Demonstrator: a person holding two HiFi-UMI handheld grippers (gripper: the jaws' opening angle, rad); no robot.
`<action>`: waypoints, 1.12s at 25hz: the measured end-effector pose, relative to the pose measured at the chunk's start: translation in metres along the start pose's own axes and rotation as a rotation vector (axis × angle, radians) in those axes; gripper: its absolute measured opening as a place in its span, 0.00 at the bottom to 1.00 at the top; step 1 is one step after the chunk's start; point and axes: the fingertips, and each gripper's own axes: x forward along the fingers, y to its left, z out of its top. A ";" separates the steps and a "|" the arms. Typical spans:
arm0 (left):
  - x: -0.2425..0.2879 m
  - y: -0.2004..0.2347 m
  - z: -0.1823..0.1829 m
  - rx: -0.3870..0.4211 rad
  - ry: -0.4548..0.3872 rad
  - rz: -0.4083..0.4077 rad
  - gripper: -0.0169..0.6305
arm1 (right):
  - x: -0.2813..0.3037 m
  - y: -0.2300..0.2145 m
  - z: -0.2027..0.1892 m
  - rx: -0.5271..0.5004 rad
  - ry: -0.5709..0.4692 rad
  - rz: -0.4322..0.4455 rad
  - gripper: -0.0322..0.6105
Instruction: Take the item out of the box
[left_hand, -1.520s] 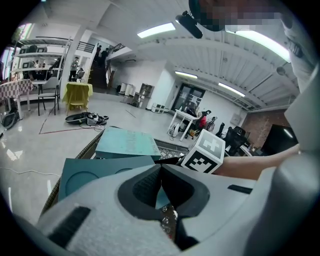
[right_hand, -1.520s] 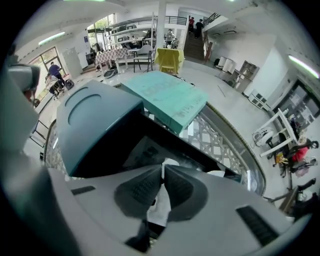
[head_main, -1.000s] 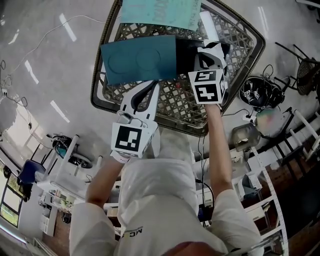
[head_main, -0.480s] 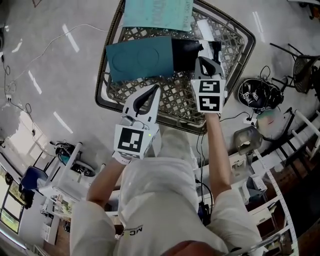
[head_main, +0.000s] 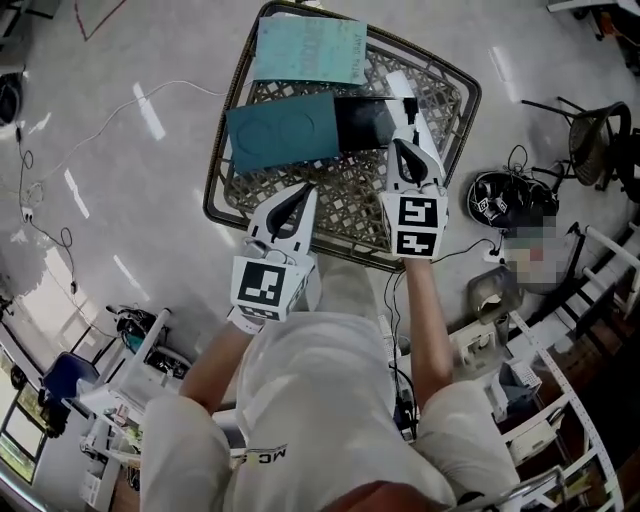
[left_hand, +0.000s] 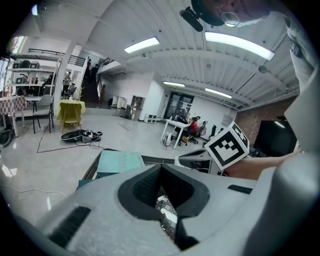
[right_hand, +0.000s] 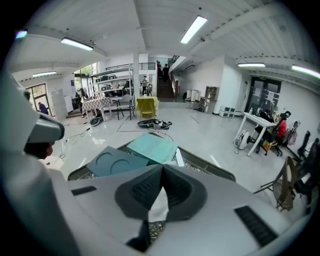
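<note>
A wicker basket (head_main: 216, 188) stands on the floor ahead of me. In it lies a dark teal box (head_main: 284, 130) with two round marks, and a black part (head_main: 366, 120) adjoins its right end. A light teal sheet (head_main: 310, 50) rests across the far rim, with a white strip (head_main: 408, 88) beside it. My left gripper (head_main: 303, 190) hovers over the near part of the basket, shut and holding nothing. My right gripper (head_main: 401, 145) is just short of the black part, also shut and holding nothing. The right gripper view shows the box (right_hand: 112, 162) and the sheet (right_hand: 152, 147) beyond the closed jaws.
Headphones and cables (head_main: 498, 195) lie on the floor to the right of the basket, with a dark chair (head_main: 590, 140) beyond them. White racks (head_main: 545, 400) stand at the lower right. A thin cable (head_main: 150, 95) runs over the glossy floor at the left.
Both grippers have drawn back toward the basket's near rim; the right one has left the black part. The box lies where it was.
</note>
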 end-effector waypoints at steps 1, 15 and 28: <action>-0.004 -0.001 0.003 -0.001 -0.005 0.004 0.06 | -0.009 -0.001 0.005 0.000 -0.018 -0.007 0.07; -0.055 -0.017 0.075 0.040 -0.129 0.036 0.06 | -0.137 0.006 0.075 -0.001 -0.241 -0.040 0.07; -0.110 -0.037 0.125 0.056 -0.259 0.044 0.06 | -0.231 0.017 0.111 0.027 -0.431 -0.077 0.07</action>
